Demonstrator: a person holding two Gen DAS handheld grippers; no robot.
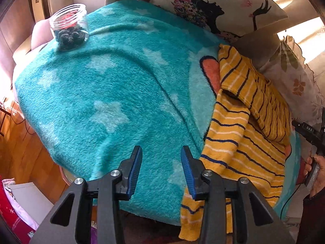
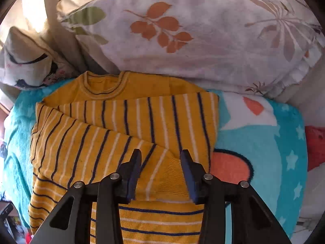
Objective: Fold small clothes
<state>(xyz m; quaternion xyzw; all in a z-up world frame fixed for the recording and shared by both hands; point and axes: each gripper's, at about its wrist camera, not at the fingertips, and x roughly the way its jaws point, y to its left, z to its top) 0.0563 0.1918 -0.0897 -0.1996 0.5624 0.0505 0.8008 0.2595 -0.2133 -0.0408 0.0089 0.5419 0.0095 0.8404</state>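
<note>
We are seeing the yellow striped sweater (image 2: 113, 142) lying on the teal star blanket (image 1: 105, 93), neckline toward the leaf-print pillow (image 2: 182, 40), hem toward us, so its long axis is running from pillow to near edge. Both sleeves are lying folded across its chest. Our right gripper (image 2: 160, 174) is hovering over the folded cuff, fingers spread, gripping nothing. Our left gripper (image 1: 161, 170) is hanging over bare blanket just beside the sweater's hem, fingers apart, empty. A clear jar (image 1: 69, 26) is sitting at the blanket's far corner.
</note>
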